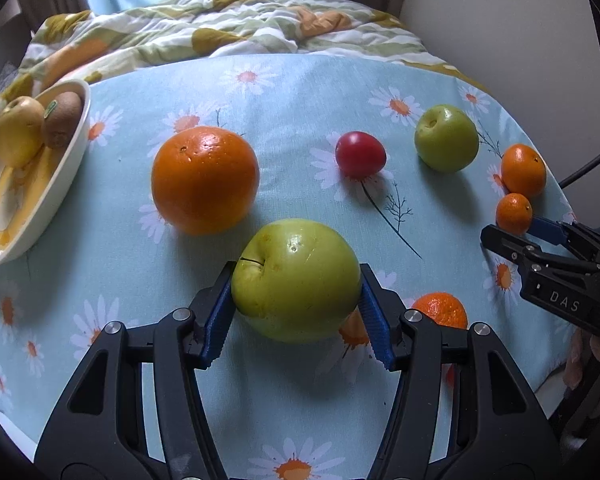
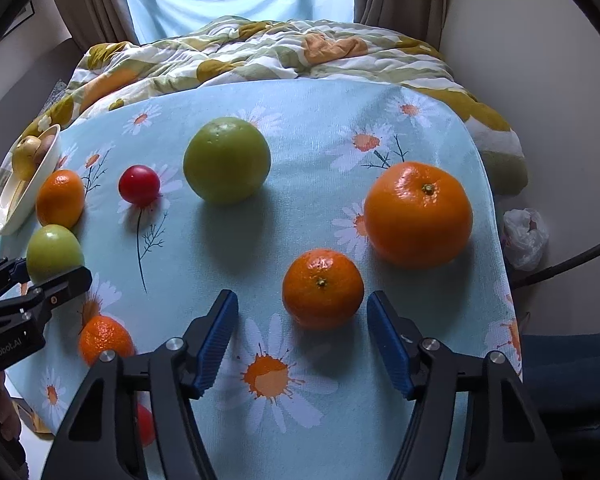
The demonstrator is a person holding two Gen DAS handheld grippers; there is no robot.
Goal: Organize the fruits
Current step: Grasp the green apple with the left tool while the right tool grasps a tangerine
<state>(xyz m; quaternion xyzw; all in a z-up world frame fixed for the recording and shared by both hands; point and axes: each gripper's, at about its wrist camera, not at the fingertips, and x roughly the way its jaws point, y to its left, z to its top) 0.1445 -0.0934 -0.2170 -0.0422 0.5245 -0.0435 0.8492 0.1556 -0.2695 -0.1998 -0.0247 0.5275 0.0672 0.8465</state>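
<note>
In the left wrist view my left gripper (image 1: 296, 304) is shut on a green apple (image 1: 296, 280), blue pads pressed to both its sides, just above the daisy tablecloth. A large orange (image 1: 205, 180), a red fruit (image 1: 360, 154) and a second green apple (image 1: 446, 138) lie beyond. A white oval dish (image 1: 66, 160) at far left holds a yellow apple (image 1: 19, 131) and a kiwi (image 1: 63, 119). In the right wrist view my right gripper (image 2: 302, 332) is open, with a small mandarin (image 2: 322, 289) just ahead between its fingertips. A bigger orange (image 2: 418, 213) lies to the right.
A small mandarin (image 1: 440, 310) lies behind the held apple. Two oranges (image 1: 523, 170) sit near the table's right edge by the right gripper (image 1: 540, 248). A rumpled quilt (image 2: 284, 52) lies past the table's far edge. A white plastic bag (image 2: 525, 238) is off the right side.
</note>
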